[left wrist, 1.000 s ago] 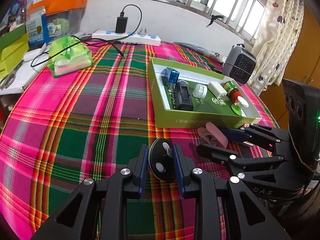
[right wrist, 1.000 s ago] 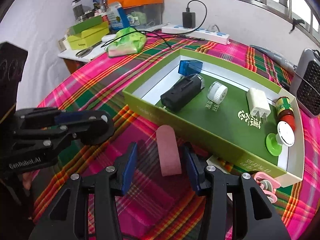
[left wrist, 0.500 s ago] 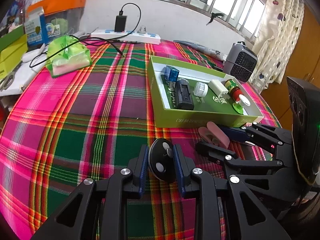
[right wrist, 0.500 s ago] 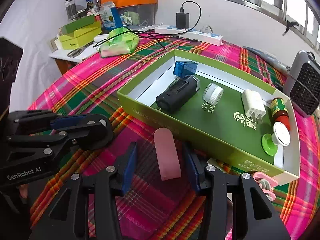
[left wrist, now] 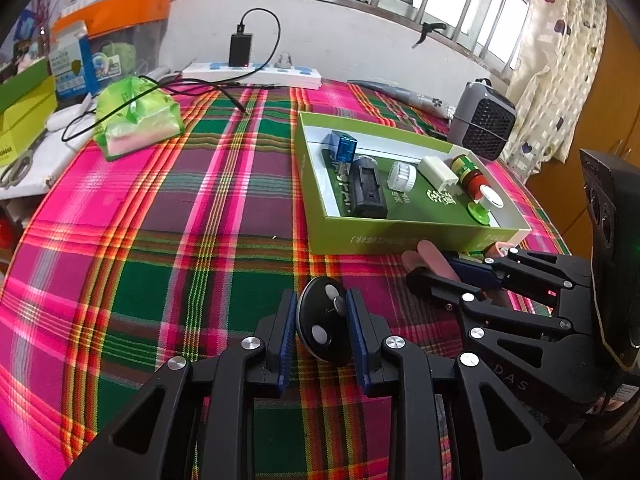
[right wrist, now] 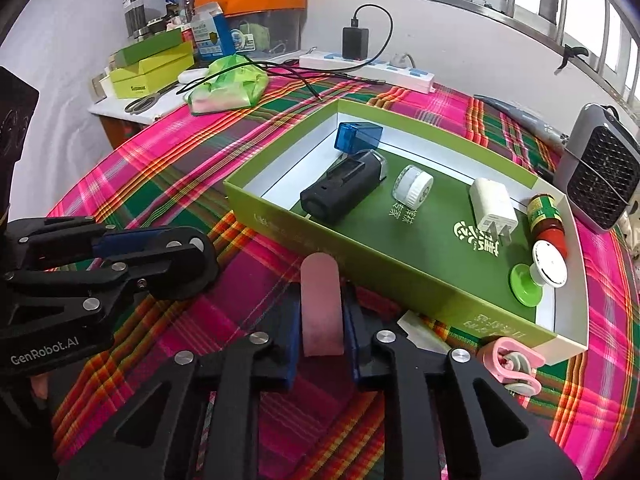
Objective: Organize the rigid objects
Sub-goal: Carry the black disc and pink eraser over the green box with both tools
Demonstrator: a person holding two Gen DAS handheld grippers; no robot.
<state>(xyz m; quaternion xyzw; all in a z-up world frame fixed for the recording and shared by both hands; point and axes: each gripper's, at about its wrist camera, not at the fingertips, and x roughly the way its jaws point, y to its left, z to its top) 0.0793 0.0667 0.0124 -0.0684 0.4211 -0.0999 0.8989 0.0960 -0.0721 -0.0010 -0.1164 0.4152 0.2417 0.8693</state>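
1. The left gripper [left wrist: 322, 330] is pinching a black disc [left wrist: 320, 326] edge-on between its jaws, the disc's flat face with its small pale studs turned toward the camera, low over the plaid surface [left wrist: 160, 240].
2. The right gripper [right wrist: 322, 334] is clamping a pink oblong piece [right wrist: 322, 304] between its jaws; the piece's long axis is running straight ahead along the fingers, its rounded end pointing at the near wall of the green box [right wrist: 360, 264].
3. The box is lying just ahead of both grippers, slightly to the right of the left one and nearly dead ahead of the right one, so the right is the nearer.
4. Inside, a black device [right wrist: 344, 190], a blue cube [right wrist: 358, 138], a white cap [right wrist: 414, 186], a white plug [right wrist: 494, 212] and a small red-capped bottle [right wrist: 546, 216] are already sitting; the near left floor looks free.
5. Judging by this, each held item is needing a lift over the near wall and forward.
6. A pink clip [right wrist: 510, 364] is lying outside the box, to the right of the right gripper.
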